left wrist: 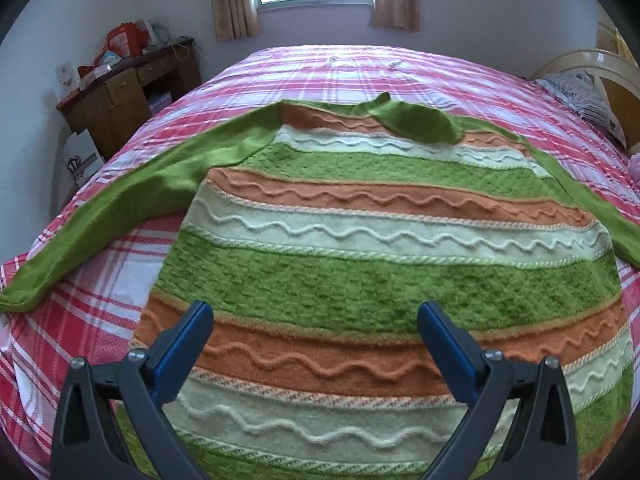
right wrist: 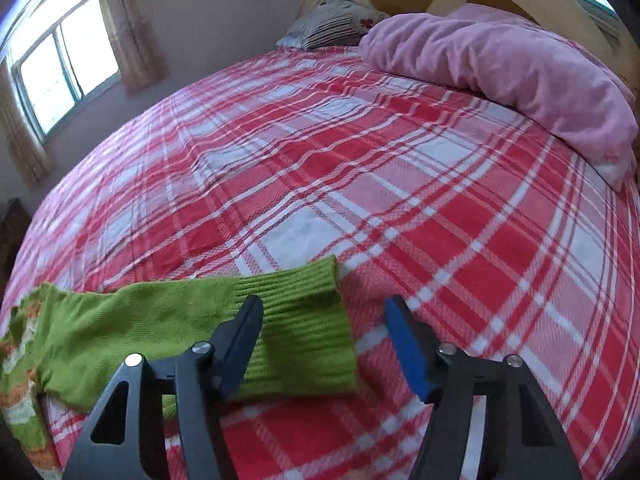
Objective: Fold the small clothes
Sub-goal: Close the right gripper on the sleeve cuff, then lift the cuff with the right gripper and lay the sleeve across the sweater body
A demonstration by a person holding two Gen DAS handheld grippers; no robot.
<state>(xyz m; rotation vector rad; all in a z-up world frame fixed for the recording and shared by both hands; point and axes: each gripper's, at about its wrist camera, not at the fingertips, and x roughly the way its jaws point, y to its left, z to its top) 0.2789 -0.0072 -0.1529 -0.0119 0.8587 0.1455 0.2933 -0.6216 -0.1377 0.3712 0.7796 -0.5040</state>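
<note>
A striped sweater [left wrist: 360,248] in green, orange and cream lies flat on the bed, neck toward the window, both green sleeves spread out to the sides. My left gripper [left wrist: 314,312] hovers open over its lower body, nothing between the blue pads. In the right wrist view the ribbed cuff of the green sleeve [right wrist: 304,320] lies flat on the bedspread. My right gripper [right wrist: 324,312] stands over that cuff with its jaws apart; the left finger covers part of the cuff, and the pads do not press on it.
The bed carries a red and white plaid bedspread [right wrist: 360,184]. A pink quilt [right wrist: 500,64] and a pillow [right wrist: 332,24] lie by the headboard. A wooden desk [left wrist: 132,96] with clutter stands beside the bed on the left, under the window wall.
</note>
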